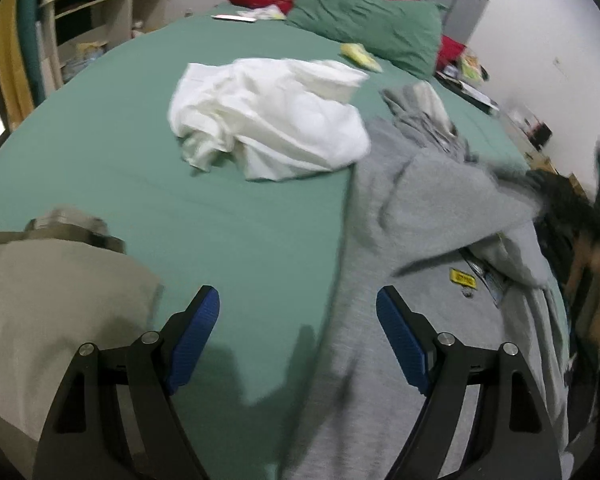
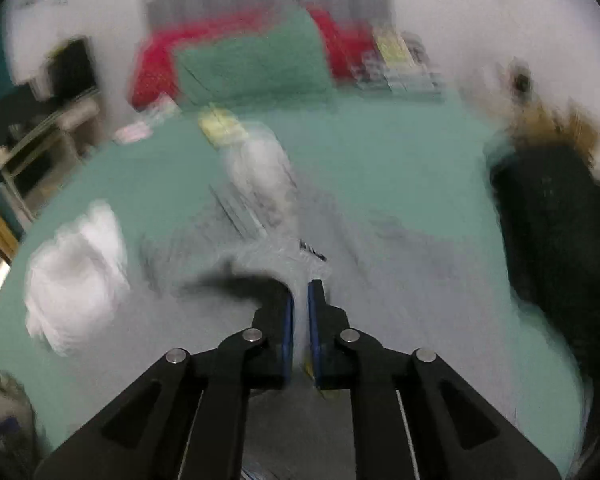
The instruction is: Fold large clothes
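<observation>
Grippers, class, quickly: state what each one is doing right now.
Left gripper: jaws open, holding nothing.
Right gripper: jaws closed on the grey sweatshirt.

Both wrist cams sit low over the bed (image 1: 220, 208), facing the headboard at 12 o'clock. Left view is sharp, right view blurry. They share the green pillow (image 1: 364, 28) and white garment (image 1: 272, 120).
</observation>
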`<state>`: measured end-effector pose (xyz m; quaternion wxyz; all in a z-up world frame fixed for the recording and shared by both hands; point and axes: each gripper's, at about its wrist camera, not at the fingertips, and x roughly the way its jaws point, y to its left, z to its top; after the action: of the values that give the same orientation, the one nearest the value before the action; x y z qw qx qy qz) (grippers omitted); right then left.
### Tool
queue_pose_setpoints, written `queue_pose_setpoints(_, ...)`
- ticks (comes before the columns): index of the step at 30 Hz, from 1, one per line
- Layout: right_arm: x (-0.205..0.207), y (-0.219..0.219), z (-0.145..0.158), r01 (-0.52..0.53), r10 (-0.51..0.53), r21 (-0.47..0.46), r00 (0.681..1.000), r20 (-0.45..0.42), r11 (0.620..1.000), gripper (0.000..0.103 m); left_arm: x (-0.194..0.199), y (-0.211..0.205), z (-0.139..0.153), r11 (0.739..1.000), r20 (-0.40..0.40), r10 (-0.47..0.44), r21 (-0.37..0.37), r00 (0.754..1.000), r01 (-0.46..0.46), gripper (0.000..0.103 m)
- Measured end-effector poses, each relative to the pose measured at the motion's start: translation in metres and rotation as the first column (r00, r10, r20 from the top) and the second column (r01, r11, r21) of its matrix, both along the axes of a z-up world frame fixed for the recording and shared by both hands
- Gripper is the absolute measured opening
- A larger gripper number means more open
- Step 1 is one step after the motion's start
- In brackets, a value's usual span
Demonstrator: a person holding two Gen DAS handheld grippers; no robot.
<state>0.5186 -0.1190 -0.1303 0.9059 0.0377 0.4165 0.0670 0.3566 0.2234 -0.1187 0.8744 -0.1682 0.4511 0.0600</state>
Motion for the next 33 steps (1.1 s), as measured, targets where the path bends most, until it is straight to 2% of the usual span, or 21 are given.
queue_pose_setpoints(2, -0.017, -0.047, -0.057, 0.066, -0.058, 0.038, 0.983, -0.173, 0.997, 0.014, 0.000, -0.010, -0.001, 1.000, -0.002, -0.018, 0.011, 1.000, 0.018, 0.084)
queue_pose_setpoints(3, -0.025, -0.060, -0.071, 0.089, -0.082, 0.026, 0.976, -0.201, 0.996, 0.014, 0.000, -0.016, -0.002, 0.999, -0.002, -0.027, 0.018, 1.000, 0.027, 0.084)
queue_pose_setpoints(5, -0.035, -0.078, -0.079, 0.101, -0.097, 0.014, 0.978, -0.183, 0.995, 0.015, 0.003, -0.024, -0.006, 0.999, -0.013, -0.041, 0.031, 0.999, 0.041, 0.084)
queue_pose_setpoints(6, -0.036, -0.080, -0.073, 0.095, -0.098, -0.023, 0.984, -0.151, 0.995, 0.021, 0.004, -0.026, -0.007, 0.999, -0.016, -0.045, 0.030, 0.999, 0.045, 0.084)
queue_pose_setpoints(8, -0.029, -0.069, -0.051, 0.058, -0.063, -0.092, 0.997, -0.045, 0.994, 0.044, 0.009, -0.028, -0.010, 0.998, -0.023, -0.047, 0.030, 0.999, 0.048, 0.084)
queue_pose_setpoints(9, -0.022, -0.057, -0.039, 0.003, -0.002, -0.113, 1.000, 0.014, 0.994, 0.068, 0.011, -0.029, -0.012, 0.998, -0.028, -0.046, 0.032, 0.999, 0.047, 0.084)
queue_pose_setpoints(10, -0.015, -0.043, -0.030, -0.054, 0.062, -0.135, 0.997, 0.054, 0.989, 0.084, 0.012, -0.028, -0.014, 0.998, -0.031, -0.044, 0.033, 0.999, 0.045, 0.084)
queue_pose_setpoints(11, -0.006, -0.019, -0.022, -0.139, 0.155, -0.162, 0.984, 0.093, 0.977, 0.085, 0.014, -0.028, -0.015, 0.998, -0.032, -0.043, 0.035, 0.999, 0.044, 0.084)
queue_pose_setpoints(13, 0.007, 0.023, -0.019, -0.267, 0.295, -0.221, 0.949, 0.107, 0.938, 0.085, 0.017, -0.030, -0.019, 0.998, -0.042, -0.044, 0.043, 0.998, 0.046, 0.084)
queue_pose_setpoints(14, 0.013, 0.048, -0.025, -0.316, 0.356, -0.296, 0.930, 0.091, 0.902, 0.085, 0.019, -0.030, -0.020, 0.998, -0.043, -0.046, 0.044, 0.998, 0.048, 0.084)
queue_pose_setpoints(16, 0.029, 0.084, -0.049, -0.372, 0.408, -0.406, 0.913, 0.002, 0.835, 0.084, 0.021, -0.033, -0.022, 0.997, -0.048, -0.052, 0.051, 0.997, 0.055, 0.084)
queue_pose_setpoints(17, 0.040, 0.096, -0.071, -0.398, 0.408, -0.457, 0.909, -0.082, 0.795, 0.084, 0.021, -0.034, -0.023, 0.997, -0.056, -0.055, 0.051, 0.997, 0.058, 0.084)
queue_pose_setpoints(18, 0.045, 0.100, -0.081, -0.411, 0.409, -0.471, 0.906, -0.111, 0.781, 0.068, 0.020, -0.036, -0.025, 0.997, -0.064, -0.061, 0.044, 0.996, 0.064, 0.084)
queue_pose_setpoints(19, 0.047, 0.096, -0.087, -0.424, 0.420, -0.459, 0.900, -0.115, 0.781, 0.050, 0.017, -0.038, -0.026, 0.997, -0.068, -0.071, 0.030, 0.995, 0.073, 0.084)
queue_pose_setpoints(21, 0.055, 0.076, -0.075, -0.356, 0.360, -0.413, 0.930, -0.072, 0.838, 0.029, 0.009, -0.043, -0.029, 0.996, -0.086, -0.084, 0.009, 0.993, 0.085, 0.084)
queue_pose_setpoints(23, 0.061, 0.035, -0.056, -0.257, 0.268, -0.318, 0.963, -0.008, 0.913, 0.027, -0.004, -0.049, -0.034, 0.995, -0.095, -0.101, -0.005, 0.990, 0.101, 0.084)
queue_pose_setpoints(25, 0.063, -0.015, -0.046, -0.137, 0.150, -0.272, 0.988, 0.026, 0.952, 0.022, -0.014, -0.055, -0.039, 0.992, -0.109, -0.122, 0.001, 0.987, 0.123, 0.084)
queue_pose_setpoints(27, 0.060, -0.064, -0.046, -0.020, 0.021, -0.194, 1.000, 0.001, 0.981, 0.016, -0.027, -0.064, -0.046, 0.988, -0.128, -0.148, 0.014, 0.981, 0.151, 0.084)
queue_pose_setpoints(28, 0.058, -0.098, -0.049, 0.058, -0.062, -0.134, 0.998, -0.023, 0.989, 0.016, -0.031, -0.067, -0.048, 0.987, -0.133, -0.156, 0.018, 0.979, 0.159, 0.084)
queue_pose_setpoints(30, 0.050, -0.140, -0.061, 0.147, -0.151, -0.058, 0.985, -0.082, 0.988, 0.017, -0.043, -0.073, -0.050, 0.985, -0.137, -0.166, 0.021, 0.977, 0.170, 0.084)
queue_pose_setpoints(33, 0.026, -0.169, -0.074, 0.225, -0.225, -0.013, 0.966, -0.130, 0.974, 0.028, -0.058, -0.082, -0.050, 0.983, -0.129, -0.177, 0.026, 0.976, 0.181, 0.084)
